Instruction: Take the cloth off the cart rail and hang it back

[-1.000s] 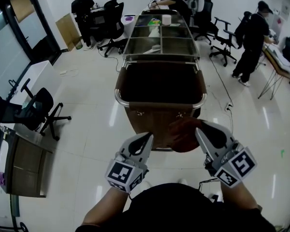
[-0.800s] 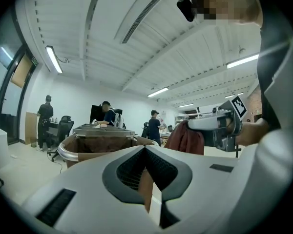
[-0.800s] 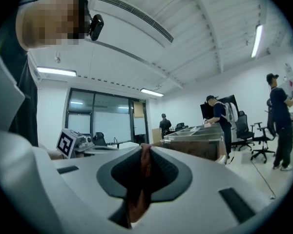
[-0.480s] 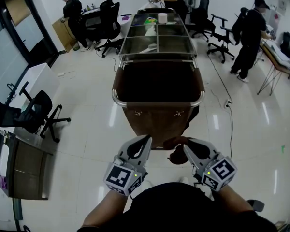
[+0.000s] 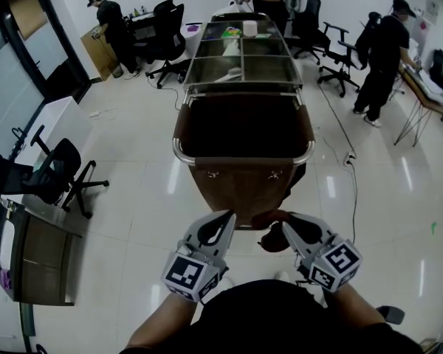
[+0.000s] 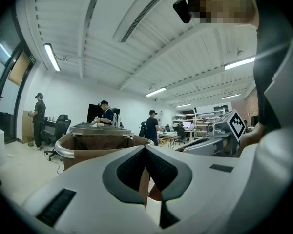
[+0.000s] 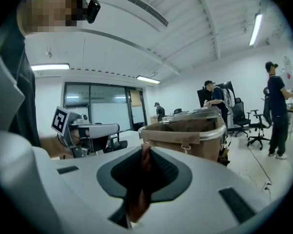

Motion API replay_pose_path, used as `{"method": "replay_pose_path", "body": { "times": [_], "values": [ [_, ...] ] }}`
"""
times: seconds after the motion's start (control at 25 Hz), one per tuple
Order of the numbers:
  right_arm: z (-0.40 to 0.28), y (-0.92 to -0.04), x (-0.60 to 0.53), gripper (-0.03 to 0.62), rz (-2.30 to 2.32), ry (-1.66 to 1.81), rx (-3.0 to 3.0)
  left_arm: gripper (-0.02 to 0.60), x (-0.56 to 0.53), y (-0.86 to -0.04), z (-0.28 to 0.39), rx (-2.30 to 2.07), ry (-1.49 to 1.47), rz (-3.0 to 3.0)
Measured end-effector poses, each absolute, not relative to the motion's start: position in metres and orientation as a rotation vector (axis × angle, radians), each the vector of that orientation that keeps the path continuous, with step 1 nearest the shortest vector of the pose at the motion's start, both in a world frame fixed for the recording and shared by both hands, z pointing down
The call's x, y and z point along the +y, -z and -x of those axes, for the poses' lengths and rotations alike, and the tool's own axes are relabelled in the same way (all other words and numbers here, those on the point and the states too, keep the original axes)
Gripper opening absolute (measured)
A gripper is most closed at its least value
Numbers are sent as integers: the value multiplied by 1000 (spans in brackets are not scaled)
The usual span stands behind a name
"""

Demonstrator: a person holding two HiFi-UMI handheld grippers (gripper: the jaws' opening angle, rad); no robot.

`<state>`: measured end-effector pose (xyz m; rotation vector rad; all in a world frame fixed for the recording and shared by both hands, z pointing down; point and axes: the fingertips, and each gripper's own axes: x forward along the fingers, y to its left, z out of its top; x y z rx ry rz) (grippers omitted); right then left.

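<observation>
The right gripper [image 5: 288, 226] is closed on the brown cloth [image 5: 270, 231]. In the right gripper view, a fold of the cloth [image 7: 139, 194] is seen clamped between the pads and protruding past the tips. The left gripper [image 5: 223, 220] is held just beside it, to its left, with the jaws pressed together. No cloth is seen gripped there; only a brown patch is visible through the gap behind the pads.

The cloth is held clear of the cart rail [image 5: 207, 161], which lies ahead of both gripper tips and is touched by neither.

The removal step is judged complete: the cloth is off the rail and held by the right gripper alone. The hanging step is not yet done. For that step, the cloth is to be brought forward over the rail, draped across it and released.
</observation>
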<state>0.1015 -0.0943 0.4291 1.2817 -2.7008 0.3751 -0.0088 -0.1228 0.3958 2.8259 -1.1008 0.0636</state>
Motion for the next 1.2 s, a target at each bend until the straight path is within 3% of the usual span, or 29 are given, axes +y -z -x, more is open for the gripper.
{"method": "replay_pose_path", "body": {
  "times": [1.2],
  "values": [
    [-103,-431,-97,63,-1287,-386,-2697,0,-130,-403,12,-1143,-72,-2803]
  ]
}}
